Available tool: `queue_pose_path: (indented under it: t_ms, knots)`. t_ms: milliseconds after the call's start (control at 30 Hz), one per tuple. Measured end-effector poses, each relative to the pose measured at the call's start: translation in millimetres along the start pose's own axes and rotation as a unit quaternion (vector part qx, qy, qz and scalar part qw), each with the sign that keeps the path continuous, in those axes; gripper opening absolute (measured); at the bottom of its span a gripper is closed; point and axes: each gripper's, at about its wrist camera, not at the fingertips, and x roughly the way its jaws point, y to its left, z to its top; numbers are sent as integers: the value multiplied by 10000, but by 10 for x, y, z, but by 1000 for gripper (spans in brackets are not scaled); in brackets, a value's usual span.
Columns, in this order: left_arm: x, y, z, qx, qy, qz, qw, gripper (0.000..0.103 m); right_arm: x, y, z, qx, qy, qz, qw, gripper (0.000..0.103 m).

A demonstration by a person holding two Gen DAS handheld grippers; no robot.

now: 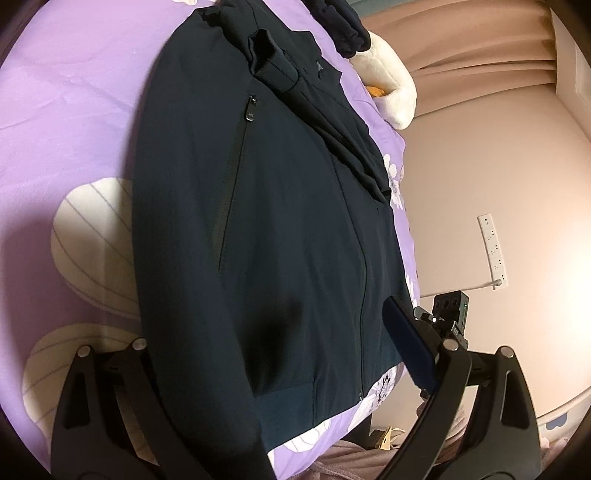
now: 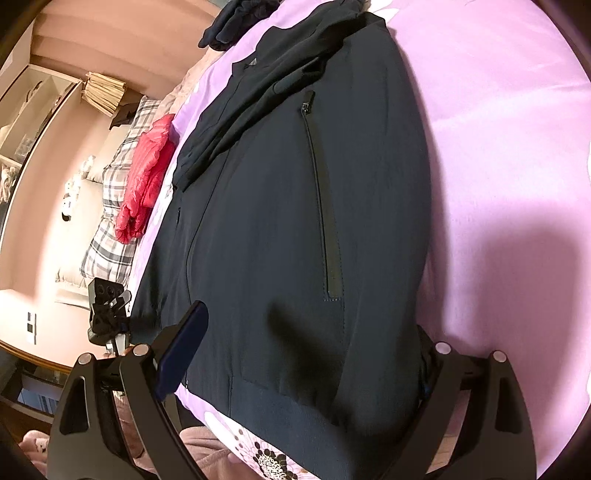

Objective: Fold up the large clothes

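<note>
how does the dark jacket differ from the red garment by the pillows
The dark jacket is navy, spread flat and zipped on the purple sheet, with one sleeve folded across its chest. The red garment is bright red and shiny, bunched in a crumpled heap. The jacket looks far larger in view, lying mid-bed near the camera; the red garment sits at the bed's edge against the plaid pillows. Both lie on the bed, ungripped.

One dark navy zip jacket (image 1: 280, 236) lies on one purple floral bedspread (image 1: 66, 122). One more dark garment (image 2: 236, 22) sits at the far end, and one red garment (image 2: 146, 177) on one plaid pillow (image 2: 110, 236). One power strip (image 1: 493, 251) is on the wall.
</note>
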Motion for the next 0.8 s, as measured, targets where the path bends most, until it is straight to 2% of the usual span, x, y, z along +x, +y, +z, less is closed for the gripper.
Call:
queue_pose_path:
  t_ms: [133, 367, 433, 500, 567, 633, 667, 800]
  knots:
    - [-77, 60, -89, -60, 37, 20, 10000, 81, -64, -9, -95, -46, 88, -37, 9999, 91]
    - [-96, 82, -174, -132, -16, 116, 9998, 74, -123, -32, -222, 12, 89, -38, 10000, 91]
    - [-52, 76, -151, -167, -34, 183, 9997, 66, -85, -22, -191, 28, 32, -64, 10000, 91]
    - [-13, 91, -113, -218, -47, 199, 9996, 61, -44, 18, -148, -46, -50, -136, 9999, 90]
    - [0, 104, -85, -250, -55, 238, 9994, 57, -13, 38, -124, -117, -129, -213, 9996, 85]
    - [13, 115, -67, -287, -73, 332, 9990, 45, 6, 35, -95, -117, -223, -255, 9994, 75]
    - [21, 134, -54, -347, -87, 389, 9986, 42, 8, 17, -85, -83, -262, -250, 9993, 72]
    - [14, 177, -48, -502, -194, 509, 9973, 28, -21, -67, -91, 48, -389, -356, 9986, 44]
